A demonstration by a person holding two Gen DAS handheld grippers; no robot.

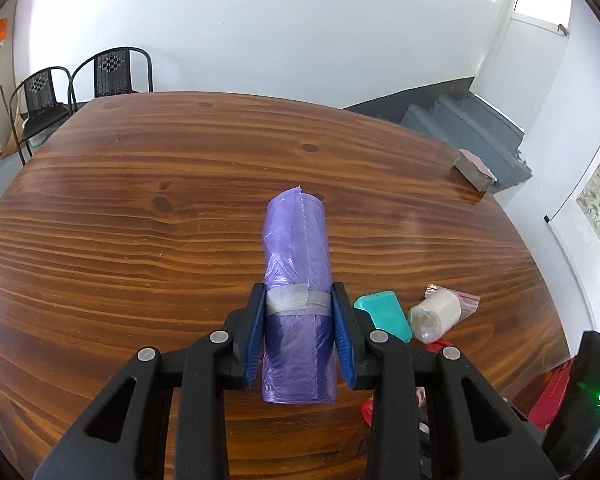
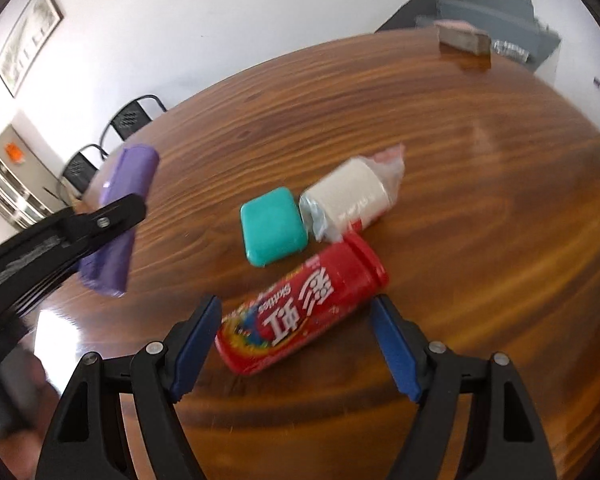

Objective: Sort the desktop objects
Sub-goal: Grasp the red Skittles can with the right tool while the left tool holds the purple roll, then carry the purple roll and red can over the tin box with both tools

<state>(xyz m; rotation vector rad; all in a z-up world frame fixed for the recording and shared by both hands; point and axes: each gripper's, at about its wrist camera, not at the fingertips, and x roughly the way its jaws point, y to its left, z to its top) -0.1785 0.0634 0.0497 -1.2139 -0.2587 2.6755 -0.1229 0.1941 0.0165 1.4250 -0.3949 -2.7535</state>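
My left gripper [image 1: 300,320] clamps the soft, light purple bag roll [image 1: 298,280] at its taped band; my right gripper [image 2: 296,344] gapes wide before the slick, rigid Skittles bottle [image 2: 300,304]; grip mid-body.

Counts: 1 purple bag roll [image 1: 298,300], 1 teal case [image 2: 273,226], 1 white roll [image 2: 352,196], 1 red candy tube [image 2: 300,308], 1 grey block [image 2: 464,38], 2 chairs [image 1: 112,70].

Left wrist cam: sits behind its own fingers, tilted down, close over the near edge of the table [image 1: 140,184], facing the far edge, chairs [image 1: 80,84] and stairs [image 1: 472,128] beyond.

Right wrist cam: same downward tilt, close over table's near part, facing the far corner.

Shared: teal case [image 2: 273,225], white roll [image 2: 354,196], purple roll [image 2: 118,216], far-edge block [image 2: 463,39].
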